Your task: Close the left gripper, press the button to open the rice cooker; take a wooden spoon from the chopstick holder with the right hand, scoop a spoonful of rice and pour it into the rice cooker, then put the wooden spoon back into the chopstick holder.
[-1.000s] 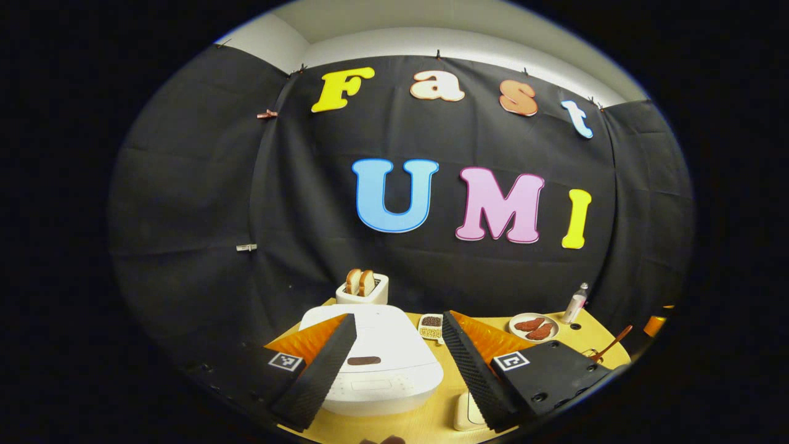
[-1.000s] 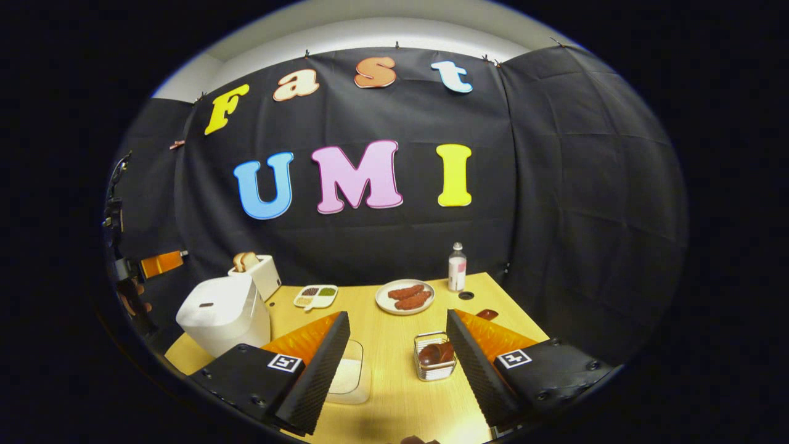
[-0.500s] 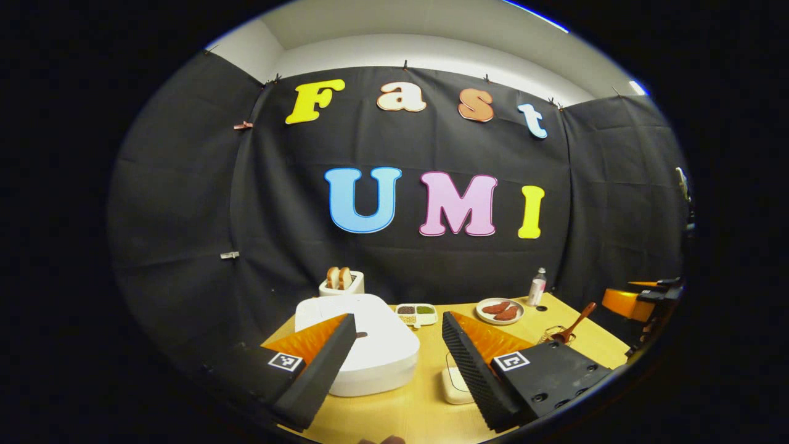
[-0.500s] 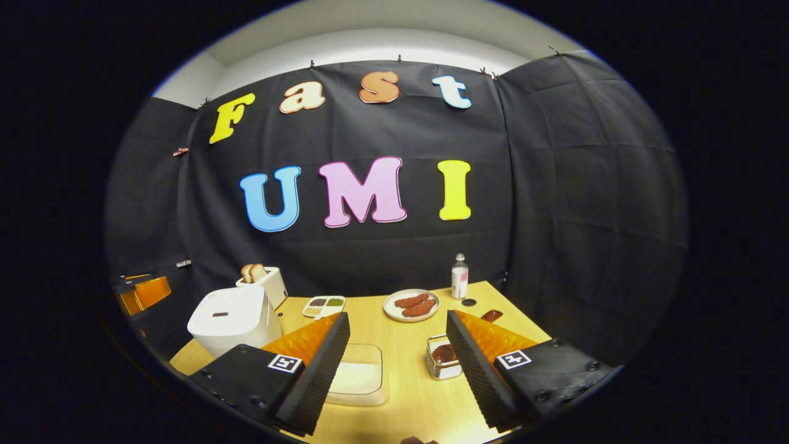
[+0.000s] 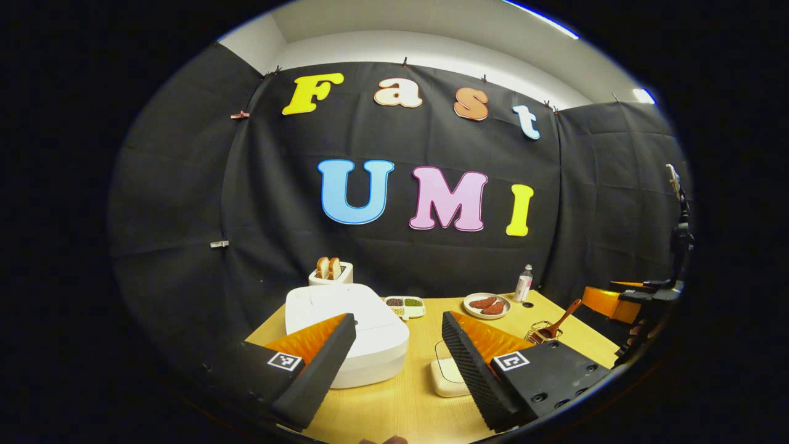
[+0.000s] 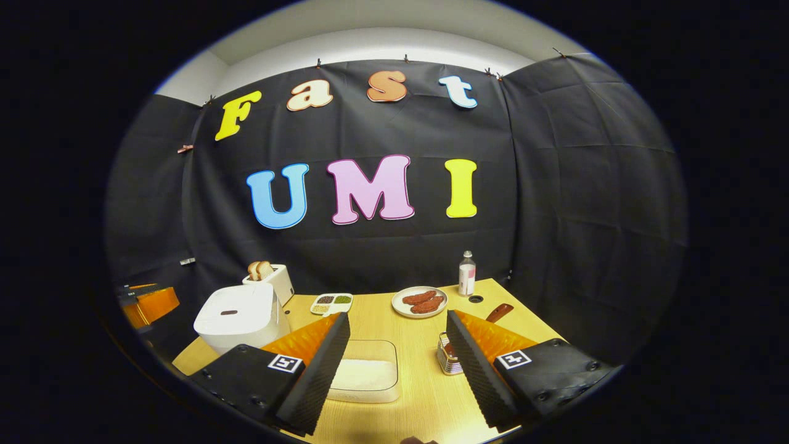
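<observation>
The white rice cooker (image 5: 363,336) sits with its lid down at the table's left, its dark button (image 6: 228,312) on top. My left gripper (image 5: 397,318) hovers open in front of it, off the cooker. Just right of the cooker lies a shallow clear container of rice (image 5: 445,374), also seen between my right gripper's fingers (image 6: 365,374). The wire chopstick holder (image 6: 447,359) stands by the right finger, and the wooden spoon (image 6: 498,312) leans out of it. My right gripper (image 6: 397,316) is open and empty above the table's near edge.
At the back of the wooden table (image 6: 394,324) stand a toaster with bread (image 6: 269,279), a divided dish of grains (image 6: 331,302), a plate of sausages (image 6: 420,301) and a small bottle (image 6: 466,273). A round hole (image 6: 475,298) sits near the bottle.
My left gripper has drawn back from over the rice cooker, which now looks smaller and farther left. My right gripper has shifted so the chopstick holder lies closer to its right finger.
</observation>
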